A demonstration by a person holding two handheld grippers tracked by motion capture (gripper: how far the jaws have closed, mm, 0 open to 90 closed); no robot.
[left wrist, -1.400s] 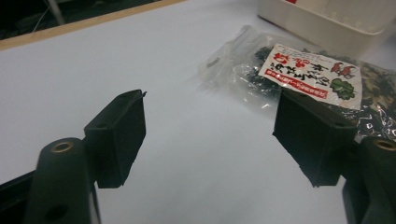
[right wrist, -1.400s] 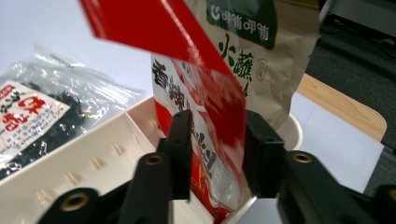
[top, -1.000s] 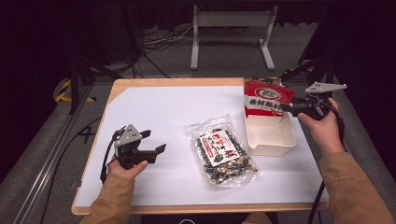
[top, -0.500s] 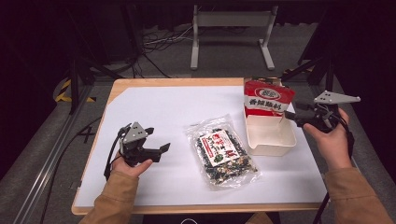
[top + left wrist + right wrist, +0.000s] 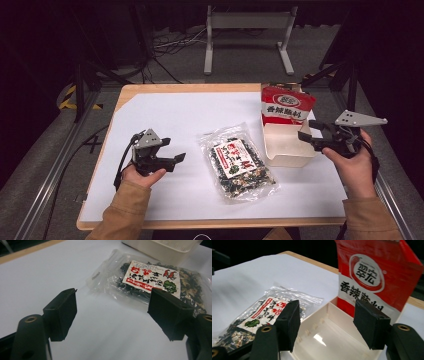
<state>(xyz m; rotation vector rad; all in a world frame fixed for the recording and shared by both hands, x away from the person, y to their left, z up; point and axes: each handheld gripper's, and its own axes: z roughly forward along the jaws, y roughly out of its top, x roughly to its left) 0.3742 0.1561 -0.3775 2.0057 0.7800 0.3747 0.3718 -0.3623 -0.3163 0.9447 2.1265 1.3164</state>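
Observation:
A clear bag of dark dried food with a red-and-white label [image 5: 237,162] [image 5: 150,277] [image 5: 262,312] lies flat mid-table. A red and white pouch [image 5: 286,104] [image 5: 374,277] stands upright at the far end of a white bin [image 5: 287,150] [image 5: 332,340]. My left gripper [image 5: 177,159] [image 5: 113,297] hovers left of the bag, open; its jaws have just been closing slightly with nothing between them. My right gripper [image 5: 307,134] [image 5: 327,307] is at the bin's right side, facing the pouch, open; its jaws have just been opening and hold nothing.
A white sheet [image 5: 190,115] covers the wooden table [image 5: 190,89]. Behind the table stand a metal frame [image 5: 247,35] and cables on the dark floor. Bare sheet lies to the left and at the back.
My right gripper has drawn back from the red pouch toward the person's side and its jaws stand wider. The left gripper has hardly moved.

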